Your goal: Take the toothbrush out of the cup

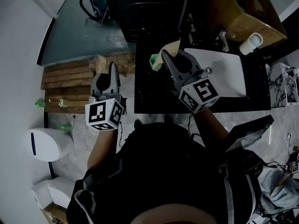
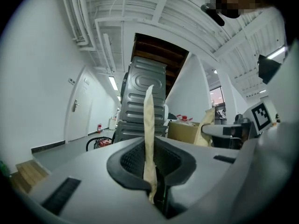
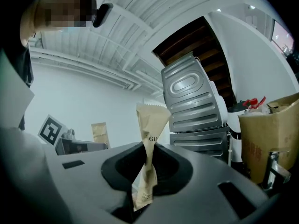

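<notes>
Head view: the left gripper [image 1: 110, 70] hangs just off the counter's [image 1: 149, 99] left edge, pinching a tan paper strip [image 1: 100, 62]. The right gripper [image 1: 171, 58], over the counter's far left part, pinches a tan paper packet [image 1: 169, 47], with a green piece [image 1: 153, 61] just beside it. A white cup [image 1: 251, 43] stands by the far right corner. No toothbrush can be made out.

Left gripper view: the jaws are closed on the tan paper strip [image 2: 149, 139].

Right gripper view: the jaws are closed on the tan paper packet [image 3: 150, 134].

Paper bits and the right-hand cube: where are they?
thin paper strip [image 2: 148, 125], left gripper view, its middle
crumpled paper packet [image 3: 150, 120], right gripper view, its upper part
right marker cube [image 1: 200, 94], head view, its top face
</notes>
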### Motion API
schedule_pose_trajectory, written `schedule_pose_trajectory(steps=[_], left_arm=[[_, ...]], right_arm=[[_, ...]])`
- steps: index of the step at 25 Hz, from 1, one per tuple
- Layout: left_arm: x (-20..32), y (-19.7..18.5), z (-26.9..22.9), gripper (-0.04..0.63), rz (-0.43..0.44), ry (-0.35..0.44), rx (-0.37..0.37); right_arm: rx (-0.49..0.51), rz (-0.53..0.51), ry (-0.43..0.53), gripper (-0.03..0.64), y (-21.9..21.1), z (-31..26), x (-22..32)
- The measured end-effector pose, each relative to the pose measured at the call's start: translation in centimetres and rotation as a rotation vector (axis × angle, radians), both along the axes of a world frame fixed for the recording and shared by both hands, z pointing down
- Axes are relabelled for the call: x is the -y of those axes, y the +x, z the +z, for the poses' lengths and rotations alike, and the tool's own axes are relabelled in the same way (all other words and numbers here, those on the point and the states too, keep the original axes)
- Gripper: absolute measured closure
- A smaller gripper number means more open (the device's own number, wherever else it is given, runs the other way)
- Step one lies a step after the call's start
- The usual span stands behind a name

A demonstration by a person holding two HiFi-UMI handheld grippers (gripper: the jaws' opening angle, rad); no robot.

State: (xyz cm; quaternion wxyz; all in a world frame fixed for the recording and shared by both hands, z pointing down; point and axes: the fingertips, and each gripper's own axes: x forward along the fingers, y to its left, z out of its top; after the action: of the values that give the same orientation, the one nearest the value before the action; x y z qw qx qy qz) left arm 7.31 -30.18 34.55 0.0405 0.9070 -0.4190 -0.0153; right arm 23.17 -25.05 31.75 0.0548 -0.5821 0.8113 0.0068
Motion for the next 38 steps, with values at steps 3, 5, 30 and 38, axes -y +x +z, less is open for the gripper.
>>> schedule_pose_trajectory(steps=[3,5,30,38], left_arm=[[0.0,-1.2,0.2,0.563,-0.033,0.002,0.012],[0.1,-1.8,0.2,0.563,-0.049,0.000,0.014],[1.3,-2.3,-0.7,0.563,-0.069,0.027,0.001],[1.3,-1.8,-0.8,0.563,-0.062,0.027,-0.009]], right_arm=[[-0.003,-0.024,-0.008,0.563,-1.0,0.2,0.6],[0.000,-0.043,-0.017,0.563,-1.5,0.5,1.1],[-0.049,-0.117,-0.044,0.569,-4.3,1.3,4.3],[-0.057,-0.113,-0.045,0.569,-3.9,1.5,4.6]])
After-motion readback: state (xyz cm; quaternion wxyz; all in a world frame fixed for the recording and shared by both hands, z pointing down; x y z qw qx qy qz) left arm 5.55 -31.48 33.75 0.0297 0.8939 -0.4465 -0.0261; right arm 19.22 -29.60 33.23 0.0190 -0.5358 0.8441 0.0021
